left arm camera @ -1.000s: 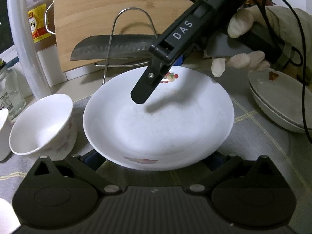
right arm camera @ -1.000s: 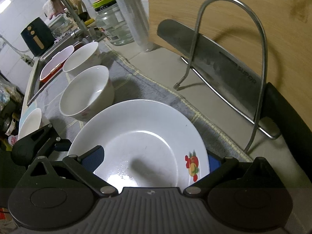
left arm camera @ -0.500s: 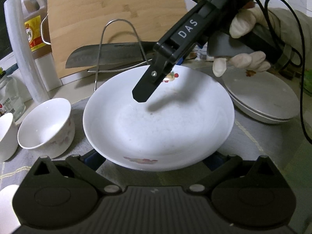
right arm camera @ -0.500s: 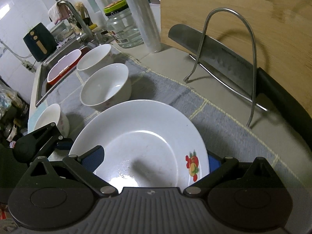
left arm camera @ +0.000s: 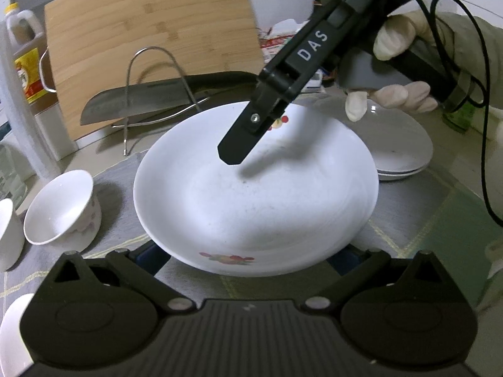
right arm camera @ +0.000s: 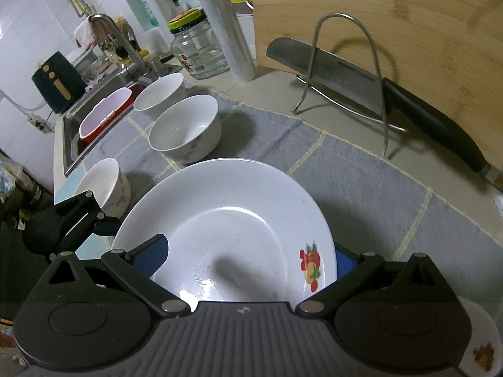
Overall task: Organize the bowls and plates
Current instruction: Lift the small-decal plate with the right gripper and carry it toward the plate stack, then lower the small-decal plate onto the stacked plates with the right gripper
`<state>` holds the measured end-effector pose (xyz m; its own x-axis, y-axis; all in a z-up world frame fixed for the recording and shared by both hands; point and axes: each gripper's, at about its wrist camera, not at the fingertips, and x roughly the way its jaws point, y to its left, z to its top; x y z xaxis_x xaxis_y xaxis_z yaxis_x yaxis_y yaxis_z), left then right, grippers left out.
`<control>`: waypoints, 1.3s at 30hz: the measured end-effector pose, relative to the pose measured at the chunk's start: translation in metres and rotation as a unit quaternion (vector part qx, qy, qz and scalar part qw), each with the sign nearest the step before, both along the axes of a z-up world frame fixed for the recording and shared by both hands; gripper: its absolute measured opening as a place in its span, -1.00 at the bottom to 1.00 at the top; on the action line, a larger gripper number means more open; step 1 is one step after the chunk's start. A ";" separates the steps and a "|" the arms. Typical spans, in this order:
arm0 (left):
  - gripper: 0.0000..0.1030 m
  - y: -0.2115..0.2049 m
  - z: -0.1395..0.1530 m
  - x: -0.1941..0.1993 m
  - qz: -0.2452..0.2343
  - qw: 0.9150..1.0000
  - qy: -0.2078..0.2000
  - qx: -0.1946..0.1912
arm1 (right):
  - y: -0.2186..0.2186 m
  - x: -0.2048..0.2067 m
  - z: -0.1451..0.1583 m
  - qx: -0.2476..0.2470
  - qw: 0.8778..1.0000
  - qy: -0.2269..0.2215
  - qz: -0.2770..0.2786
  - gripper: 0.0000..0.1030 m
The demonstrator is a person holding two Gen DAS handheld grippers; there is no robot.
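A white plate (left arm camera: 251, 194) with fruit decals is held in the air above the grey mat. My right gripper (left arm camera: 248, 138) is shut on its far rim, one finger (left arm camera: 239, 147) lying over the inside; in the right wrist view the plate (right arm camera: 232, 226) fills the space between its blue pads. My left gripper (left arm camera: 248, 257) has its jaws spread wide under the plate's near rim; I cannot tell whether they touch it. A stack of similar plates (left arm camera: 399, 144) sits at the right. White bowls (right arm camera: 185, 128) (right arm camera: 160, 94) (right arm camera: 107, 185) stand on the mat at the left.
A bamboo cutting board (right arm camera: 393, 15) leans at the back, with a cleaver (right arm camera: 342, 72) in a wire rack (right arm camera: 345, 22). A glass jar (right arm camera: 198, 50), bottles and a film roll stand behind. The sink (right arm camera: 97, 116) with a pink tub lies far left.
The plate has been lifted and carried right, toward the stacked plates, with both grippers moving along. The bowls and the knife rack have slid left in view.
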<state>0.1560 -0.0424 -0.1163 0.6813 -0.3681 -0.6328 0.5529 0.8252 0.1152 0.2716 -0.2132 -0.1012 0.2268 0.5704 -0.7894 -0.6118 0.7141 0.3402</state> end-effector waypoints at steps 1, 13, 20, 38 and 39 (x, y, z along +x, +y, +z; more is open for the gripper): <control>0.99 -0.001 0.001 -0.001 -0.005 1.000 0.001 0.001 | -0.003 -0.003 0.001 0.000 1.000 0.000 -0.003 1.00; 0.99 -0.020 0.006 -0.004 -0.063 0.998 0.006 0.009 | -0.037 -0.025 0.006 0.005 0.998 -0.002 -0.056 1.00; 0.99 -0.036 0.011 -0.002 -0.103 0.995 0.003 0.008 | -0.061 -0.038 0.009 0.003 0.995 -0.009 -0.096 1.00; 0.99 -0.090 0.005 0.010 -0.200 0.980 0.004 0.000 | -0.130 -0.069 0.009 -0.015 0.980 -0.016 -0.198 1.00; 0.99 -0.092 0.004 0.010 -0.203 0.979 0.005 -0.001 | -0.133 -0.070 0.008 -0.017 0.979 -0.016 -0.201 1.00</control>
<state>0.1663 -0.1344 -0.1121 0.4724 -0.6087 -0.6374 0.8366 0.5372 0.1071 0.2014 -0.3464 -0.0929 0.4531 0.4032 -0.7951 -0.2886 0.9102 0.2971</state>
